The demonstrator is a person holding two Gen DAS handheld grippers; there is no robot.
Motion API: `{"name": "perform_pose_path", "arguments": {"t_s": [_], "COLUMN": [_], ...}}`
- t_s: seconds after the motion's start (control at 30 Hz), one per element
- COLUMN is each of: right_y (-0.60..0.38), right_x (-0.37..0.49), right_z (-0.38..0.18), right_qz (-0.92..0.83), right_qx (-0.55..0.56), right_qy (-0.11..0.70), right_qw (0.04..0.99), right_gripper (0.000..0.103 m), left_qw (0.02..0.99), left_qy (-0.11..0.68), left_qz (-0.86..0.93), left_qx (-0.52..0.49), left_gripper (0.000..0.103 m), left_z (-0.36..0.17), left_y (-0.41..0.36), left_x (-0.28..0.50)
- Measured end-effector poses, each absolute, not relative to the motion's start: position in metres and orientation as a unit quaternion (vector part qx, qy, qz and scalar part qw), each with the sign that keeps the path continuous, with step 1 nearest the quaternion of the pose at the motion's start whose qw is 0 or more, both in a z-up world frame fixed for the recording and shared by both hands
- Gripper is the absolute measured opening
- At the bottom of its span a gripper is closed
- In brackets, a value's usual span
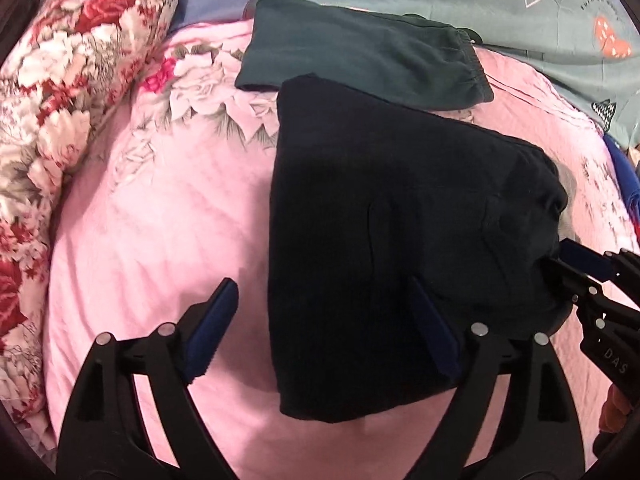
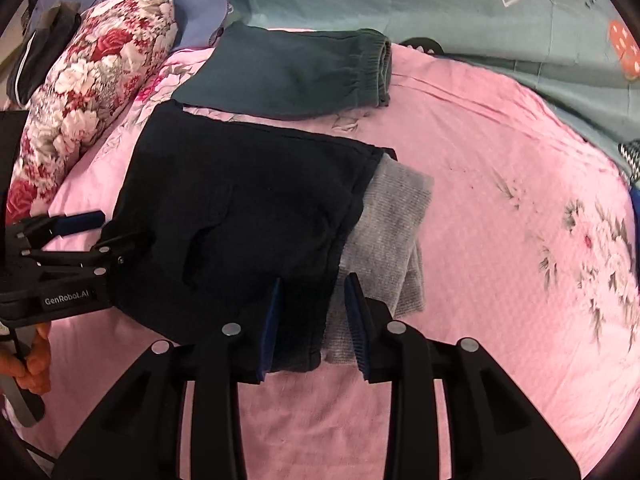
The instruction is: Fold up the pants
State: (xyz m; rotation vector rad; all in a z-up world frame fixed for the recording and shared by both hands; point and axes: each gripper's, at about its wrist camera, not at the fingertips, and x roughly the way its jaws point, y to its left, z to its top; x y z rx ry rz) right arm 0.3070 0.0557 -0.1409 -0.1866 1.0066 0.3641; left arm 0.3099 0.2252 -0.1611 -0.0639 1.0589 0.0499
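Note:
Folded black pants (image 1: 384,248) lie on the pink bed sheet (image 1: 160,220), with a grey waistband or lining (image 2: 384,232) showing at their right end. My left gripper (image 1: 324,324) is open, its jaws wide, straddling the pants' left edge. My right gripper (image 2: 314,312) is open with a narrower gap, its jaws on either side of the near right corner where black and grey cloth meet. Each gripper shows in the other's view: the right gripper (image 1: 576,268) and the left gripper (image 2: 96,232).
Folded dark green pants (image 1: 360,56) lie behind the black ones. A floral pillow (image 1: 60,100) lies on the left. A teal quilt (image 1: 500,8) covers the back. Blue cloth (image 1: 624,176) shows at the right edge.

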Motion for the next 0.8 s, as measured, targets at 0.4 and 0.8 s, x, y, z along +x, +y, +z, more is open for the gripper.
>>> {"name": "perform_pose_path", "arguments": {"t_s": [0.4, 0.8], "right_y": [0.032, 0.016], "right_x": [0.262, 0.208], "right_z": [-0.057, -0.031], "right_qz": [0.187, 0.171], "right_qx": [-0.021, -0.006], "right_qy": [0.438, 0.439], "right_qw": [0.879, 0.882], "right_gripper": [0.062, 0.065], "left_qw": [0.887, 0.899], "left_qy": [0.457, 0.431], "left_qz": [0.061, 0.068], "left_qx": [-0.034, -0.030], "left_gripper": [0.096, 0.101], "left_z": [-0.076, -0.016], "left_y": [0.219, 0.202], "left_x": [0.267, 0.199]}}
